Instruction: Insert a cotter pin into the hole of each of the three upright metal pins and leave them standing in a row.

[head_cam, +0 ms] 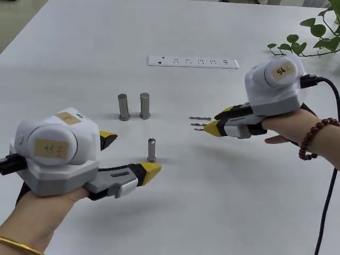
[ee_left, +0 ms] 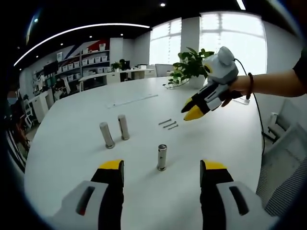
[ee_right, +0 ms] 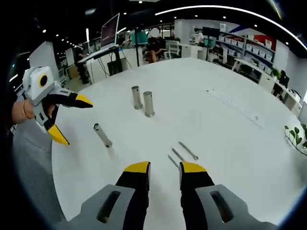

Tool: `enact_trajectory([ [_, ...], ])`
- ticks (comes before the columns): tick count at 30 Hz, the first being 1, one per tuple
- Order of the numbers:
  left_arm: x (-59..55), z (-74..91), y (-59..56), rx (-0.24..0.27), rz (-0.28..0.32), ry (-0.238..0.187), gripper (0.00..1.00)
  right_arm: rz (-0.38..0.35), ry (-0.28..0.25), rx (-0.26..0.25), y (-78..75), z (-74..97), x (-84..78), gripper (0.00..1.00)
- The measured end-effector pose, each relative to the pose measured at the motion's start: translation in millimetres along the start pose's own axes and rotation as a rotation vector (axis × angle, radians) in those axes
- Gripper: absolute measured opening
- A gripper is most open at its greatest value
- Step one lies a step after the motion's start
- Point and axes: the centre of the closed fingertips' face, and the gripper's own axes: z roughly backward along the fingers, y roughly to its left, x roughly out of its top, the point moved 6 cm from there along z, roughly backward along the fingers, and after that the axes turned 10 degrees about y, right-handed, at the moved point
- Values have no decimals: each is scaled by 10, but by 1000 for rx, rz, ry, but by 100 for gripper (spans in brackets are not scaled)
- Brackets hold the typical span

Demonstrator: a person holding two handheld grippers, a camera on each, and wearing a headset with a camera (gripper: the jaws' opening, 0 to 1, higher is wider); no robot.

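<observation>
Holes in metal pins indiscernible.

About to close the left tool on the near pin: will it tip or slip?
Likely tips easily: the near pin stands tall on a narrow base. Its shiny metal looks smooth, so it may slip. Probably stiff and heavy for its size.

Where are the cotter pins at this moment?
In the head view the cotter pins lie loose on the table, right of the two paired metal pins and just beyond the tips of the right gripper.
</observation>
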Motion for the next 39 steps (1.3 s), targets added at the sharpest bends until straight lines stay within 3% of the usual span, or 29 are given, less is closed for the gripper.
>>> enact_trajectory([
  [3, -22, 5, 0, 2, 1, 11, 64, 40, 38, 9, -33, -58, 1, 15],
  [5, -29, 9, 0, 0, 14, 10, 65, 51, 54, 17, -152, -139, 19, 15],
  [9, -32, 23, 23, 7, 12, 6, 66, 91, 113, 35, -157, -209, -7, 14],
  [20, -53, 37, 79, 26, -41, 7, 64, 172, 197, 58, -168, -405, -47, 8],
  [31, -119, 18, 108, 33, -48, 37, 60, 189, 216, 73, -195, -419, -50, 3],
  [39, -138, 18, 123, 32, -38, 43, 59, 284, 244, 59, -158, -415, -27, 0],
])
